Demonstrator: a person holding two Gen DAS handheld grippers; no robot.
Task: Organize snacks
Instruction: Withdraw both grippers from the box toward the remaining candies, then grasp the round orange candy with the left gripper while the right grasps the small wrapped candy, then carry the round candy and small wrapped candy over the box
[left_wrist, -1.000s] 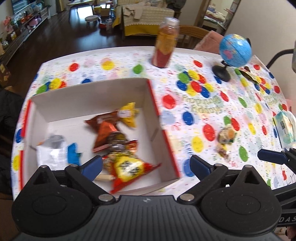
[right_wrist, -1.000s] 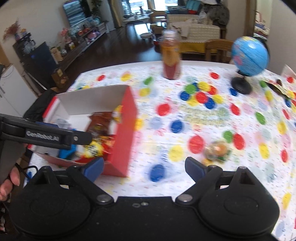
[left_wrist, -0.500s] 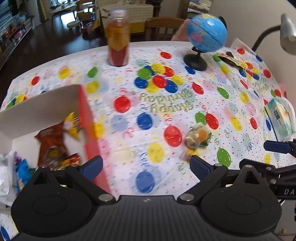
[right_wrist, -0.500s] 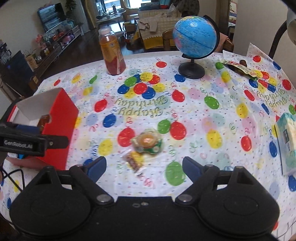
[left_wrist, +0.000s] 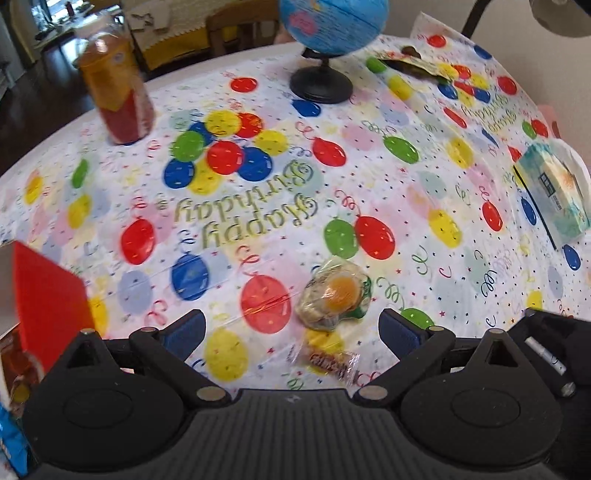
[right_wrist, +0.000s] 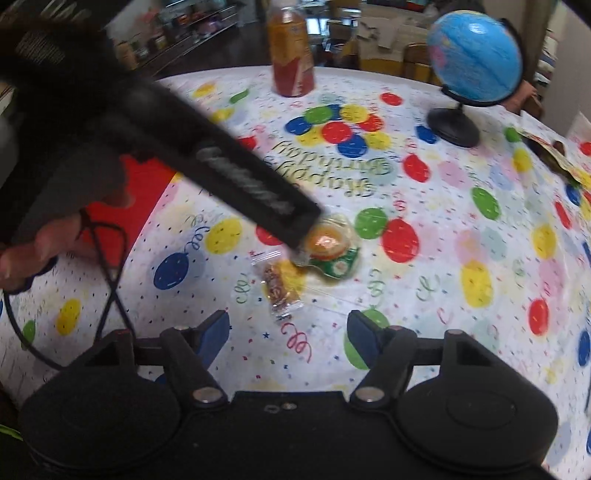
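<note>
A clear packet with an orange and green sweet (left_wrist: 338, 295) lies on the balloon tablecloth, with a small clear-wrapped snack bar (left_wrist: 330, 360) just in front of it. My left gripper (left_wrist: 291, 328) is open, its jaws on either side of the two snacks, low over the cloth. In the right wrist view the left gripper's body (right_wrist: 236, 173) reaches in from the left over the sweet packet (right_wrist: 330, 245), and the snack bar (right_wrist: 279, 286) lies beside it. My right gripper (right_wrist: 288, 338) is open and empty, behind the snack bar. The red box (left_wrist: 48, 295) stands at the left.
A bottle of orange drink (left_wrist: 118, 88) stands at the back left, a blue globe (left_wrist: 328, 40) on a black foot at the back. A tissue pack (left_wrist: 554, 195) lies at the right. A flat wrapper (left_wrist: 413, 64) lies at the far right back.
My left gripper swung right from over the box to the two loose snacks and now frames them. My right gripper also moved right and closer to the snacks.
</note>
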